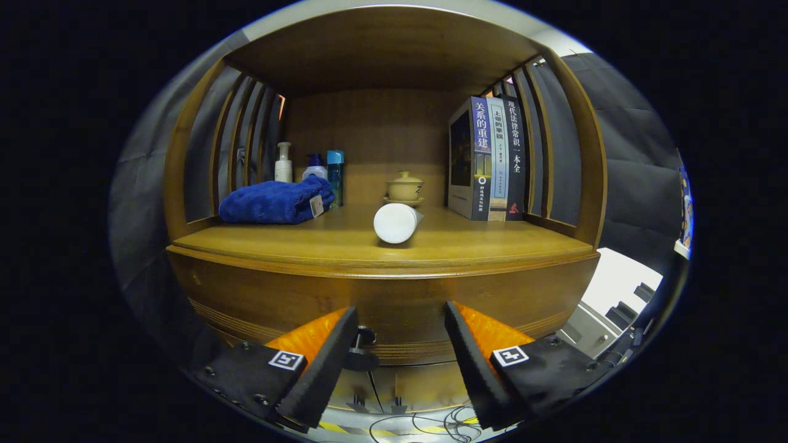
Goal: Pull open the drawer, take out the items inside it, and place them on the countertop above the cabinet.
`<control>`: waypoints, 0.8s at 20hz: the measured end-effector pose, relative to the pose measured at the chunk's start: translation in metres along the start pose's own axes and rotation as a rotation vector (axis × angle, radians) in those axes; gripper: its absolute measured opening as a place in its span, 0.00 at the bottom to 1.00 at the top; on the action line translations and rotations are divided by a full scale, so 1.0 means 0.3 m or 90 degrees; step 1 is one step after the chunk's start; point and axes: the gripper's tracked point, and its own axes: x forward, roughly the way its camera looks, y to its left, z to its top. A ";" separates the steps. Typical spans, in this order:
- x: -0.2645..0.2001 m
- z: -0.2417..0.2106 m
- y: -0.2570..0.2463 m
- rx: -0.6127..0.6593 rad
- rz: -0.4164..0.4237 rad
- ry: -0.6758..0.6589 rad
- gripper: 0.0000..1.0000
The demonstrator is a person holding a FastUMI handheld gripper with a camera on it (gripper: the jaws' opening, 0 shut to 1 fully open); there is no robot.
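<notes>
Here, a white tube [396, 223] lies on its side on the wooden countertop [480, 243], its round end facing the gripper [400, 323]. The drawer front [394, 301] sits just below, its dark knob [363, 338] by the left finger. The gripper's 2 fingers stand spread apart, empty. Behind are a blue towel [274, 201], bottles [283, 163], a lidded cup [404, 186] and 3 books [489, 160].
</notes>
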 end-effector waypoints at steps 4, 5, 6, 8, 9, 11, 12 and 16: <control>0.001 -0.005 -0.003 0.012 0.002 0.014 0.96; 0.000 -0.009 -0.013 0.019 -0.005 0.028 0.96; -0.013 -0.006 -0.014 0.031 -0.001 0.036 0.96; -0.053 0.042 -0.011 0.047 0.013 0.028 0.98; -0.080 0.071 -0.019 0.044 0.017 0.021 0.98; -0.129 0.129 -0.045 0.035 0.020 0.009 0.98; -0.153 0.164 -0.054 0.035 0.023 0.001 0.98; -0.242 0.341 -0.113 0.053 0.027 -0.029 0.98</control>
